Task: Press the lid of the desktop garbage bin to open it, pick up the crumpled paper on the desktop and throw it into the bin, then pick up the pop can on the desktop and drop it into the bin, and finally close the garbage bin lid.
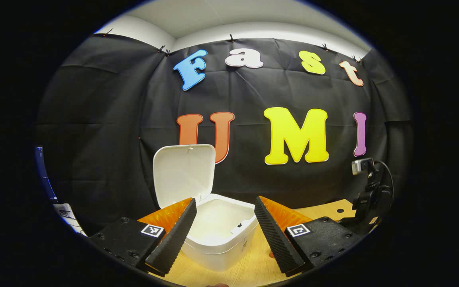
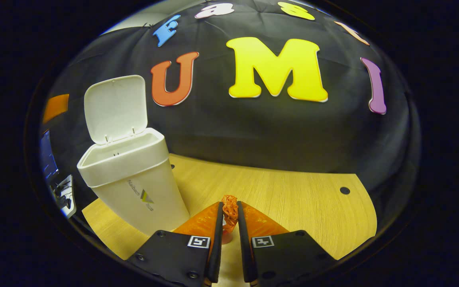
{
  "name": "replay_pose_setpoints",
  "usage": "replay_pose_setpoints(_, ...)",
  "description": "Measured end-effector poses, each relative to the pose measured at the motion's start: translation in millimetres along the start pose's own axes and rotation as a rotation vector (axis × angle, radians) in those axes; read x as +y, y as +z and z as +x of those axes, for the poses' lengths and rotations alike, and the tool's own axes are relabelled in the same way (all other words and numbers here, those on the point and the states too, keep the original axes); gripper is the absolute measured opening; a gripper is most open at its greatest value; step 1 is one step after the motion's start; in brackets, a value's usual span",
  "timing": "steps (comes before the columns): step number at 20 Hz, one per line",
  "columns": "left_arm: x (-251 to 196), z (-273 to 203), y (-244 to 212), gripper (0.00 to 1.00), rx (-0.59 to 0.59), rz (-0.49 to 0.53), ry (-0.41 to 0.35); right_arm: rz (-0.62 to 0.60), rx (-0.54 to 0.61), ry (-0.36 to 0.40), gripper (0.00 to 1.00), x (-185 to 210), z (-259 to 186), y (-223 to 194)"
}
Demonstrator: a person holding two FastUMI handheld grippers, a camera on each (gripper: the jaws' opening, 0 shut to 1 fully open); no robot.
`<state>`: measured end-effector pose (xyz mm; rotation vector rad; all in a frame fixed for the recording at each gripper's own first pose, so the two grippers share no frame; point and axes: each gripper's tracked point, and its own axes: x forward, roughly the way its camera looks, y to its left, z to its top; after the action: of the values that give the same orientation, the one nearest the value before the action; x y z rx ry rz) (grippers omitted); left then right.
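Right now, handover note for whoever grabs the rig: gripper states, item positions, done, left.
Left hand-held gripper: open, holding nothing, poised just above the garbage bin.
Right hand-held gripper: shut on the crumpled paper, to the bin's right over the wooden desktop.
Bin: lid up; inside looks empty in the left gripper view.
Done: lid opened, paper grasped.
Left: drop the paper in, bin the pop can, close the lid. Can's position: cannot tell.

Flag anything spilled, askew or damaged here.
Nothing stands out. The bin stands upright on the table with its lid raised, and the right claw pinches the crumpled paper.
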<state>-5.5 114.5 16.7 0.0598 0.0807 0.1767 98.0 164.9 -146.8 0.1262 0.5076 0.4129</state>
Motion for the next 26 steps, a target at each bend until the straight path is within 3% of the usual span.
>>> replay_pose_setpoints(11, 25.4, -6.2, 3.6, 0.96, -0.009, 0.002, 0.054, -0.091, -0.181, 0.159, 0.23, 80.7, 3.8, 88.8)
replay_pose_setpoints(16, 32.6, -5.4, 4.3, 0.96, -0.011, 0.001, 0.071, -0.142, -0.247, 0.3, 0.23, 129.0, 8.1, 115.7)
replay_pose_setpoints(20, 37.3, -4.9, 6.4, 0.96, -0.011, 0.01, 0.083, -0.146, -0.236, 0.387, 0.23, 160.0, 24.8, 116.5)
replay_pose_setpoints(25, 50.0, -3.4, 7.0, 0.96, -0.006, 0.022, 0.112, -0.155, -0.2, 0.405, 0.21, 175.5, 43.5, 106.2)
replay_pose_setpoints(26, 52.5, -3.2, 7.0, 0.96, -0.004, 0.022, 0.118, -0.157, -0.197, 0.407, 0.28, 179.0, 46.0, 105.6)
